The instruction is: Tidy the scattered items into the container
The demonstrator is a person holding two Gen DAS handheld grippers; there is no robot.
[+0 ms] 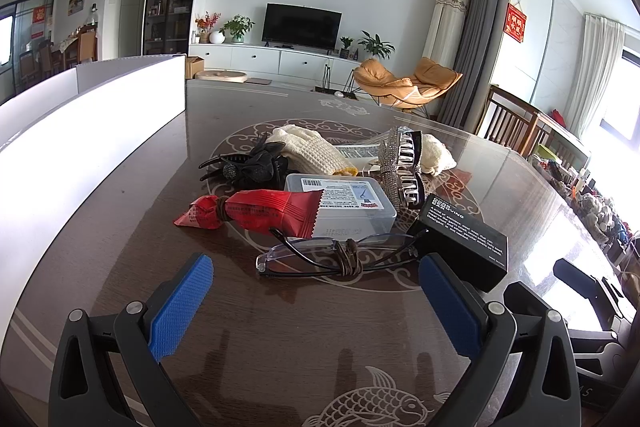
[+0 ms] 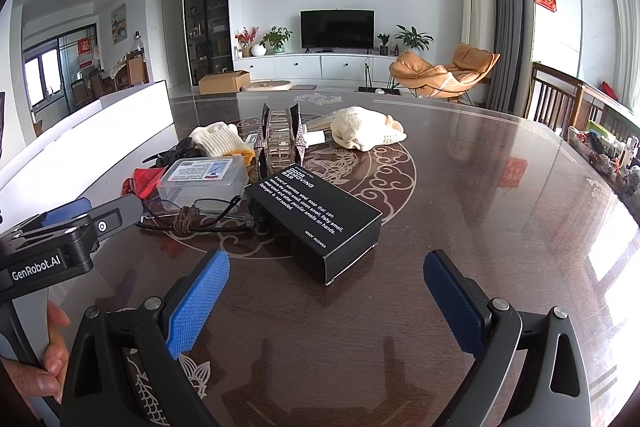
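Left gripper (image 1: 316, 285) sits low over the dark patterned surface (image 1: 248, 331), level, blue pads spread wide, nothing between them. The person's hand (image 2: 48, 347) wraps its handle at the left edge of the right wrist view. White container (image 1: 92, 131) runs along the far left, well left of the clear plastic box (image 1: 352, 205).

Clutter, taking the clear plastic box as landmark:
- red snack packet (image 1: 260, 213) leans on its left side
- black hair clip (image 1: 248, 167) behind-left of it
- knit glove (image 1: 308, 147) behind it
- glasses (image 1: 332, 255) just in front of it, nearest the left gripper
- rhinestone claw clip (image 2: 282, 143) right of it, upright
- black box (image 2: 316, 223) front-right of it, touching the glasses' end
- cream cloth bundle (image 2: 368, 133) well behind-right; possibly a second glove, can't tell

Right gripper (image 2: 326, 301) hovers just in front of the black box, level, pads wide apart, empty.

Room beyond: TV (image 2: 337, 29) on a white cabinet, tan lounge chair (image 2: 440, 71) to the right.
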